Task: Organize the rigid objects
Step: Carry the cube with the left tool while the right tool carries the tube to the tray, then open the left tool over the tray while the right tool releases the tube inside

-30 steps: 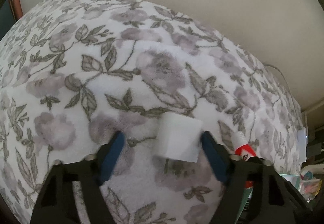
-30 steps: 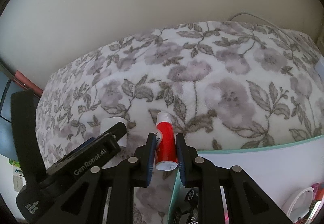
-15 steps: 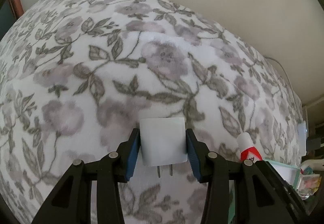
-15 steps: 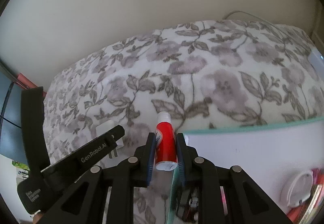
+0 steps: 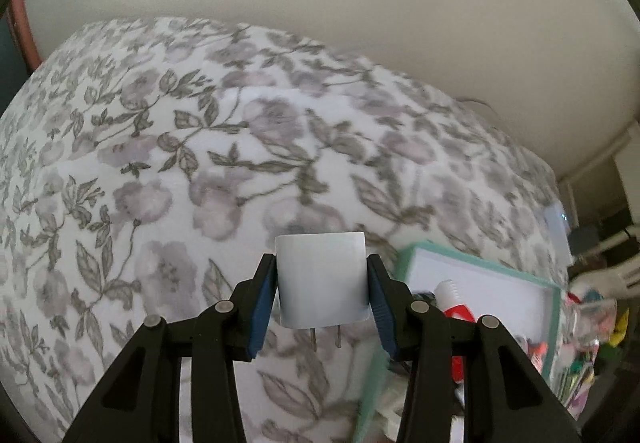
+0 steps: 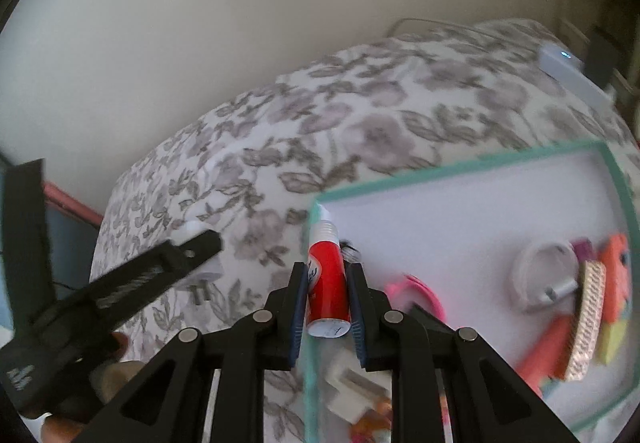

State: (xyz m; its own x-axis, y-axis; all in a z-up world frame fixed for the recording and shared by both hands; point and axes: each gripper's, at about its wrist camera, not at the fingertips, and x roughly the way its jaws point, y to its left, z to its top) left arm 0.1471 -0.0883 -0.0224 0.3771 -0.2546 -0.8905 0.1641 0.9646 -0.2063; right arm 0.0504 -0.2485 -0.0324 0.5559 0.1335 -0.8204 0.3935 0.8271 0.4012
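My right tongs [image 6: 327,299] clenching red tube [image 6: 326,285], long axis pointing ahead, already over teal box [image 6: 440,173]; left tongs [image 5: 322,293] grasping white charger [image 5: 322,281], box lies to its right.

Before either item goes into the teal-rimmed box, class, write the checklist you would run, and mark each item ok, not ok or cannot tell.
1. White plug adapter clamped squarely in the left gripper: ok.
2. Adapter prongs free of the floral blanket: ok.
3. Red tube gripped by the right gripper: ok.
4. Tube cap on: ok.
5. Bare floor showing in the teal-rimmed box: ok.
6. Left gripper above the box: not ok, beside it.
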